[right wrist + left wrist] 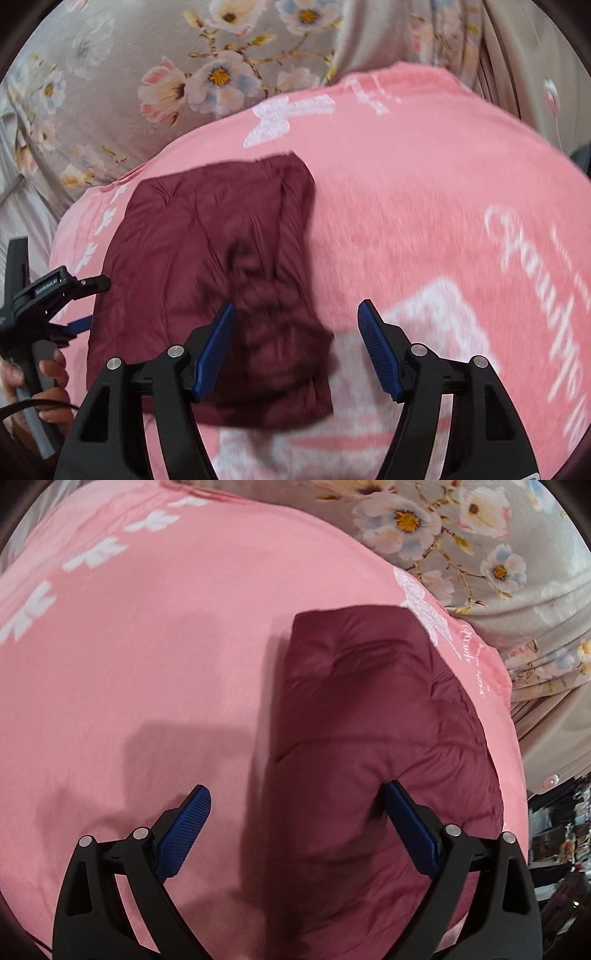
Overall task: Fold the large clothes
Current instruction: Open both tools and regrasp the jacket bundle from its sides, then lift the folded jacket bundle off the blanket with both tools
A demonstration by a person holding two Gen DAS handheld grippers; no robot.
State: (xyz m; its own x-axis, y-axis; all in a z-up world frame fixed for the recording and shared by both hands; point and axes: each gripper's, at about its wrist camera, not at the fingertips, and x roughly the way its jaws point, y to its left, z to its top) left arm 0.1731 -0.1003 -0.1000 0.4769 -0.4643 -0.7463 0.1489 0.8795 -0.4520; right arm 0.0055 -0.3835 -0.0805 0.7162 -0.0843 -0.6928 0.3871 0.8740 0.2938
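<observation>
Puffy maroon quilted garment (207, 280), folded into a compact rectangle, lies flat just ahead of both open jaw pairs, unheld.

Your light is bright and even, throwing soft shadows left of the maroon garment (369, 738) onto the pink sheet (147, 664). Your right wrist view smears with motion blur; both views bow at the dark corners.

A pink printed sheet (147, 664) covers the bed — on it lies a folded maroon quilted garment (207, 266) — grey floral bedding (129, 55) bunched beyond.
</observation>
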